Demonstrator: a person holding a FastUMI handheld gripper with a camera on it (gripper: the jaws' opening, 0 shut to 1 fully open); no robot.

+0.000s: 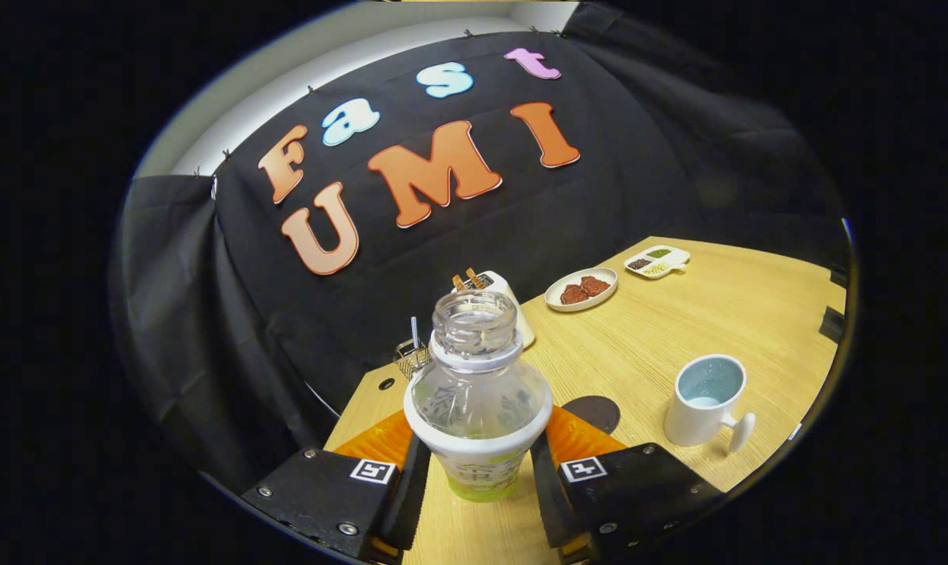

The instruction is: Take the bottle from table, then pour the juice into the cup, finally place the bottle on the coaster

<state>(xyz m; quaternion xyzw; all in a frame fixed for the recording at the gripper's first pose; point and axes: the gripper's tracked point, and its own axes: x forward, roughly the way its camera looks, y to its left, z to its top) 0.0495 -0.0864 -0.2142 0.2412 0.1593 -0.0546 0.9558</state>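
Gripper view puts the tongs (478,479) pinching our uncapped bottle (478,392) between both fingers. Just beyond lies the coaster (596,410), farther right the cup (708,400). If we tilt carelessly, we judge the open mouth could spill juice before reaching the cup.

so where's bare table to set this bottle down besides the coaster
Bare wood lies between the white mug and the oval plate, and beyond the mug toward the divided dish. It is crowded by the wire basket behind the tongs, clamped on the clear bottle.
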